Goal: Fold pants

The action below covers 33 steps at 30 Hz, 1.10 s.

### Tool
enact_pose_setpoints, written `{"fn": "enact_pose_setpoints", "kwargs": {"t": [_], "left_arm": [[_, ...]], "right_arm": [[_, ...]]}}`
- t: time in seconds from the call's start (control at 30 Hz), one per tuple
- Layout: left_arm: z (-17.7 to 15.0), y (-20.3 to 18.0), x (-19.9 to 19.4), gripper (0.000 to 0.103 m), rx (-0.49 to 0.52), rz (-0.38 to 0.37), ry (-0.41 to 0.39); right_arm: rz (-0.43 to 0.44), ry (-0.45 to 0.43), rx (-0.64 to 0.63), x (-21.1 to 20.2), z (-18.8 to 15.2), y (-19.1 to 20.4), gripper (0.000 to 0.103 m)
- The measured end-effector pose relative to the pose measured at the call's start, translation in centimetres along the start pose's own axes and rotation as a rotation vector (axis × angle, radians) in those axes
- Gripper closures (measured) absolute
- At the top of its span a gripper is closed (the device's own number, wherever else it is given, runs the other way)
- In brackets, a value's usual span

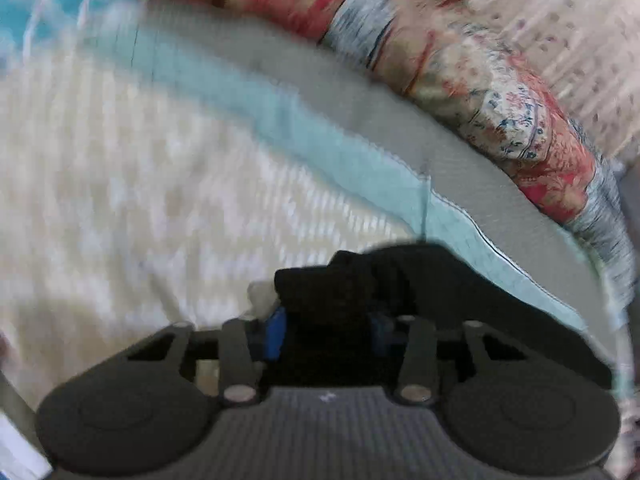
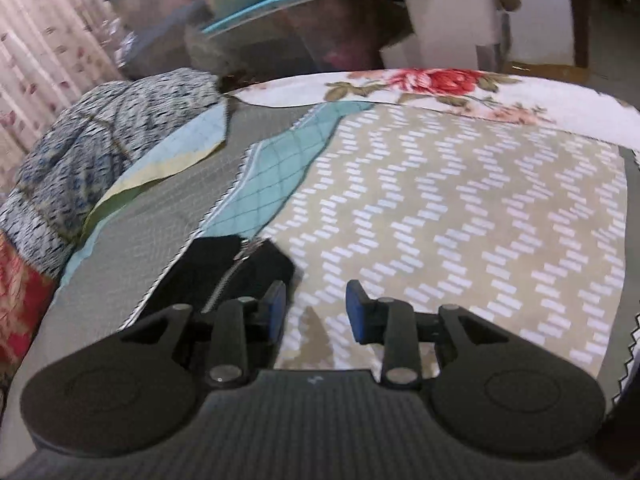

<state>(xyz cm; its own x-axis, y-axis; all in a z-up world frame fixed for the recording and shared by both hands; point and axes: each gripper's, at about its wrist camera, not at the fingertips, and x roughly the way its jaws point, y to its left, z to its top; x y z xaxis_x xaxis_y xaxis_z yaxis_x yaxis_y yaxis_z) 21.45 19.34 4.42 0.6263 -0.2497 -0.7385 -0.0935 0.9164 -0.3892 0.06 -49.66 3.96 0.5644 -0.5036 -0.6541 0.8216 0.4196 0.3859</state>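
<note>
At lower centre, the left hand-held gripper [image 1: 326, 320] clamps the black pants [image 1: 360, 280]; the right hand-held gripper [image 2: 316, 308], released, sits just right of them.

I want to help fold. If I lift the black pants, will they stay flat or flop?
Probably flop: the black pants already bunch up between the left gripper pads. They look light, since a small pinch holds them. The zipper may snag.

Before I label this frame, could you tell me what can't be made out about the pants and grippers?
- Left wrist view: the left gripper is bunched with black pants; the cloth hides its fingertips, and motion blur smears the bedding.
- Right wrist view: the pants are cut off by the right gripper's body; their full layout is unseen.
</note>
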Motion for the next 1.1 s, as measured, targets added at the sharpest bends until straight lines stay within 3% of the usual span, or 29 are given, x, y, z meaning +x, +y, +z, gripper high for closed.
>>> {"fn": "enact_pose_setpoints", "kwargs": {"t": [0.07, 0.13, 0.17, 0.23, 0.3, 0.37, 0.43, 0.5, 0.63, 0.73, 0.8, 0.87, 0.93, 0.97, 1.0, 1.07, 1.1], "left_arm": [[0.6, -0.7, -3.5, 0.076, 0.055, 0.028, -0.169], [1.0, -0.7, -5.5, 0.074, 0.098, 0.103, -0.251], [1.0, -0.8, -5.2, 0.071, 0.126, 0.152, -0.235], [0.4, -1.2, -3.3, 0.056, 0.212, 0.237, -0.146], [-0.3, -1.6, -2.2, 0.052, 0.274, 0.248, -0.079], [-0.6, -2.0, -2.9, 0.045, 0.306, 0.246, -0.129], [-0.5, -2.4, -4.0, 0.023, 0.316, 0.255, -0.215], [-0.2, -2.8, -4.3, 0.014, 0.337, 0.242, -0.267], [0.3, -5.1, -1.1, 0.014, 0.503, 0.244, -0.230], [0.6, -6.0, 2.5, 0.013, 0.615, 0.242, -0.160], [0.5, -5.7, 4.6, 0.013, 0.632, 0.242, -0.114], [0.3, -5.2, 6.2, 0.019, 0.634, 0.239, -0.076], [0.0, -4.7, 7.2, 0.060, 0.626, 0.179, -0.022], [-0.3, -4.7, 7.0, 0.072, 0.626, 0.148, -0.024], [-0.6, -5.2, 6.7, 0.092, 0.644, 0.141, -0.035], [-1.4, -6.2, 5.8, 0.095, 0.697, 0.188, -0.067], [-1.6, -6.3, 5.1, 0.095, 0.696, 0.185, -0.079]], "right_arm": [[0.024, 0.004, -0.008, -0.4, 0.2, 0.5, 0.066], [0.047, -0.002, -0.029, -0.9, 0.5, 1.2, 0.066], [0.053, -0.006, -0.045, -0.7, 0.6, 1.8, 0.066], [0.066, -0.005, -0.092, -0.3, 0.7, 3.1, 0.066], [0.076, 0.012, -0.116, 0.6, 0.7, 4.4, 0.065], [0.097, 0.056, -0.126, 1.6, 0.6, 5.5, 0.064], [0.096, 0.083, -0.144, 2.8, 0.7, 6.7, 0.062], [0.083, 0.093, -0.166, 4.1, 0.8, 8.2, 0.056], [0.058, 0.116, -0.128, 7.0, 1.5, 10.3, 0.034], [0.014, 0.146, -0.097, 9.3, 1.6, 11.5, 0.033], [-0.027, 0.142, -0.115, 10.4, 1.5, 12.5, 0.032], [-0.067, 0.144, -0.152, 11.7, 1.4, 13.2, 0.025], [-0.092, 0.156, -0.178, 12.8, 1.3, 13.6, 0.020], [-0.104, 0.153, -0.197, 13.1, 1.2, 13.8, 0.023], [-0.119, 0.149, -0.222, 13.2, 1.0, 14.1, 0.029], [-0.166, 0.129, -0.290, 12.8, 0.7, 14.7, 0.086], [-0.156, 0.129, -0.296, 12.5, 0.9, 14.4, 0.090]]}}
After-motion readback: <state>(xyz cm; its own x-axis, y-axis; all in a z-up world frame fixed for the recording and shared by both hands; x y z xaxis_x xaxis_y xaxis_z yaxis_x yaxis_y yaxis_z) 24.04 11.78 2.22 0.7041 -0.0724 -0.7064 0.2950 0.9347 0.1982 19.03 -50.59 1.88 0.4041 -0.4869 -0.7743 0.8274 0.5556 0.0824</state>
